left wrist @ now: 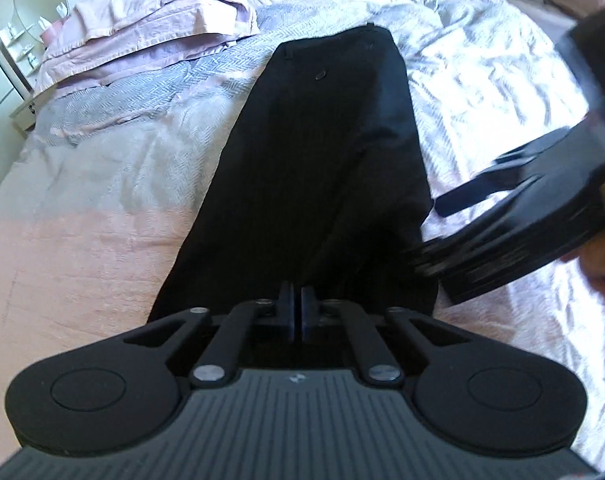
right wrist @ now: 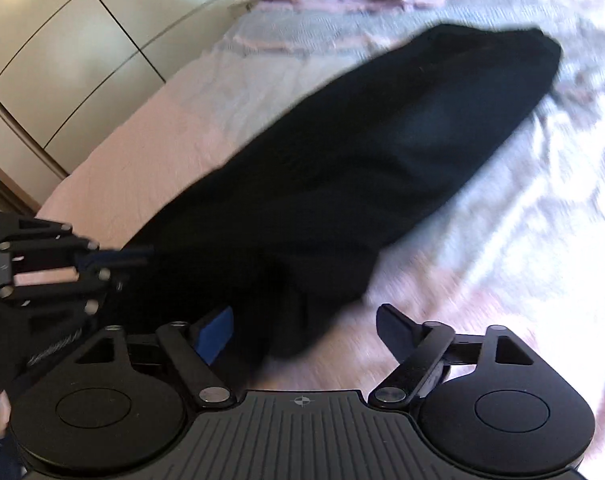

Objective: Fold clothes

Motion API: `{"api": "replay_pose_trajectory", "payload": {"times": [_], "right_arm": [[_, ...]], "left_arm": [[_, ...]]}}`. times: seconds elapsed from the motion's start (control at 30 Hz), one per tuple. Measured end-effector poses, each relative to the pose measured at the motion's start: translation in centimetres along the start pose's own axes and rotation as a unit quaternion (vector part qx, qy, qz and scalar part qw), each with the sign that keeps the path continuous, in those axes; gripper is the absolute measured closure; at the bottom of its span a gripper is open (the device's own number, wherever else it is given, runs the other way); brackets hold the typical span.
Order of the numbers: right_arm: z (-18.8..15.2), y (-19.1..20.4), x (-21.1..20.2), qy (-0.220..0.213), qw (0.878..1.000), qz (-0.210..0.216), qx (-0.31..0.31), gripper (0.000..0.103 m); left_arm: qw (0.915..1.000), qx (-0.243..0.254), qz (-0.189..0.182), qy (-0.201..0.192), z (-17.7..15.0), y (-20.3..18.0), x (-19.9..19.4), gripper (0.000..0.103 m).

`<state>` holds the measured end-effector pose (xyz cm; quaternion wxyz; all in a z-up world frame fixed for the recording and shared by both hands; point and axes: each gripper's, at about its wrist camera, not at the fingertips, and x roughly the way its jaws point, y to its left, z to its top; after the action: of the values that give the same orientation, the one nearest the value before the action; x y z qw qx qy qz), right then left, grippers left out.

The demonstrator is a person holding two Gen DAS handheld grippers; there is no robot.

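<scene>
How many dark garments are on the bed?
1: black trousers lying lengthwise on the bed, hem end at both grippers. Nothing else dark is visible; pink bedding is heaped at the head.

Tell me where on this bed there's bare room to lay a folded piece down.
The bedspread lies bare between the black trousers and the bed's edge toward the wardrobe, below the pillows. The trousers' other side is crowded near their hem: the right tongs hang over it.
</scene>
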<state>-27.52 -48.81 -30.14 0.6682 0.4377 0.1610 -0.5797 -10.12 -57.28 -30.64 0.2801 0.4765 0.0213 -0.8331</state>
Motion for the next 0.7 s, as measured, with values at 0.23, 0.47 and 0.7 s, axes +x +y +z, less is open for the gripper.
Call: {"api": "replay_pose_trajectory", "payload": {"times": [0.23,0.47,0.7], "right_arm": [[-0.6,0.9,4.4,-0.027,0.995,-0.075,-0.059,0.02],[-2.3,-3.1,-1.7,-0.073,0.986,-0.136,-0.058,0.034],[-3.7,-5.0,-5.2,-0.049,0.99,-0.129,0.025,0.038]], "left_arm": [[0.9995,-0.011,-0.025,-0.015,-0.6,0.4,-0.8,0.101],[0.9982,0.052,-0.03,-0.006,-2.1,-3.4,-0.1,0.07],[0.9874,0.156,-0.012,-0.024,-3.5,-9.1,0.0,0.07]]}}
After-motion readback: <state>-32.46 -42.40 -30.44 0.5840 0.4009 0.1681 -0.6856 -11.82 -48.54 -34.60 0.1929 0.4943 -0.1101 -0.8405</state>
